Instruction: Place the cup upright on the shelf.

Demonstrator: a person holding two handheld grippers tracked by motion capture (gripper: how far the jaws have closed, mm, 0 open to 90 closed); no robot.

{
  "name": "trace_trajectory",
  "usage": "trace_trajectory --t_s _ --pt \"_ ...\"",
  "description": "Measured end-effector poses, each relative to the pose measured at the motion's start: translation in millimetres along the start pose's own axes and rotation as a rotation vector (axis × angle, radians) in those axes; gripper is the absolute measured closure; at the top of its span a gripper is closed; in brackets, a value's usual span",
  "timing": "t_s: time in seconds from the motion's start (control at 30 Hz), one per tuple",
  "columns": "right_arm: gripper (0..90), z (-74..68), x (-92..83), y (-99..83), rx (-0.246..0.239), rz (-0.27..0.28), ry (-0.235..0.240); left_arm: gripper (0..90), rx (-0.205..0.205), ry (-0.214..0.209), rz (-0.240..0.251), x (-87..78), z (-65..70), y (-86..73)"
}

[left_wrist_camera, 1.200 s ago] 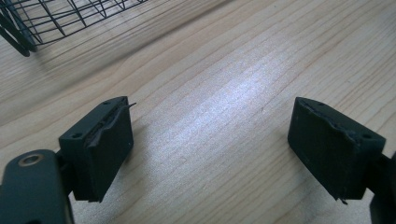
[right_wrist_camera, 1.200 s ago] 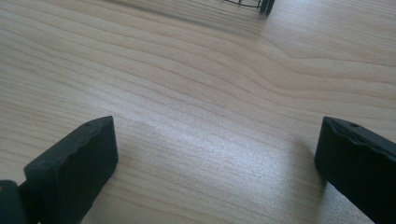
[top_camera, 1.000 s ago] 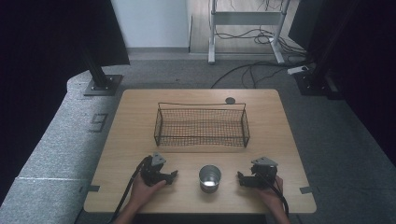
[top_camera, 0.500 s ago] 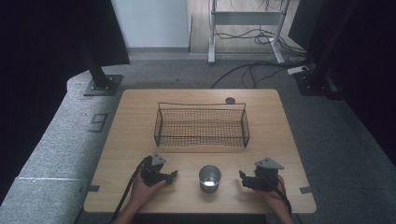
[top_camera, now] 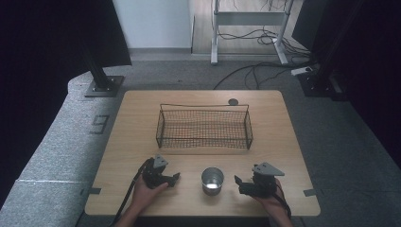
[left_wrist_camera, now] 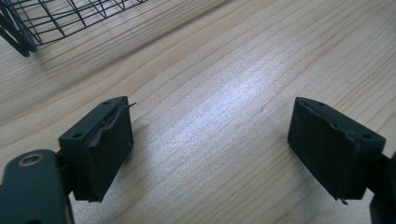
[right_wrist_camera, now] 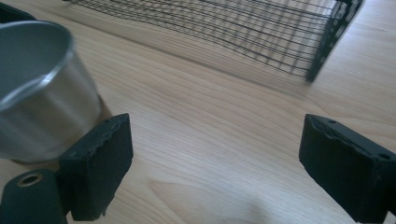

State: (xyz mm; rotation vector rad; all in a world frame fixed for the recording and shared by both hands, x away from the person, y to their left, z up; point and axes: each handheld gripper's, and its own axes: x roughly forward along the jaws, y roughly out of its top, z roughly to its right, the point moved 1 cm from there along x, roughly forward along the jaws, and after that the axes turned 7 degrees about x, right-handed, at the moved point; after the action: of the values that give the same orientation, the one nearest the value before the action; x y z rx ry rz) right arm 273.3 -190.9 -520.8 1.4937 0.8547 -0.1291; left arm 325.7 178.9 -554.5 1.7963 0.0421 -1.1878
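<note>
R gripper (top_camera: 242, 182) shifted slightly outward since earlier.
Both jaws spread, empty; L gripper (top_camera: 171, 178) at steel cup's (top_camera: 212, 180) 9 o'clock, on desk (top_camera: 283, 142).

A small round shiny steel cup (top_camera: 212, 180) is standing upright near the front edge of the pale wooden table (top_camera: 283, 142), its open mouth facing up — in the right gripper view (right_wrist_camera: 42, 88) it is sitting just left of the near jaw. Behind it, well apart, a black rectangular wire-mesh basket (top_camera: 204, 126) is resting mid-table — open-topped, long side toward the cup.
</note>
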Motion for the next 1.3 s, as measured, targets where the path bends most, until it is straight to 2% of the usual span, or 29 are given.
trace_trajectory --t_s 0.27,0.5,1.03,1.17,1.3 --pt "11.0 -13.9 -7.9 4.6 -0.005 0.03 0.071 14.0 0.0 0.0 0.0 0.0 0.0 0.0" --pt "11.1 -26.6 -13.1 7.2 -0.022 0.041 0.109 14.0 0.001 -0.002 0.0 0.3 0.1 0.3" --pt "10.0 -47.1 -12.1 8.4 -0.039 0.041 0.17 14.0 0.002 -0.004 0.0 0.6 0.4 0.7" --pt "8.3 -53.0 -11.2 9.1 -0.044 0.029 0.195 14.0 0.001 -0.004 0.0 0.7 0.5 0.8" --pt "6.8 -56.6 -8.5 9.1 -0.047 0.022 0.199 14.0 0.001 -0.004 0.0 0.8 0.6 0.9"
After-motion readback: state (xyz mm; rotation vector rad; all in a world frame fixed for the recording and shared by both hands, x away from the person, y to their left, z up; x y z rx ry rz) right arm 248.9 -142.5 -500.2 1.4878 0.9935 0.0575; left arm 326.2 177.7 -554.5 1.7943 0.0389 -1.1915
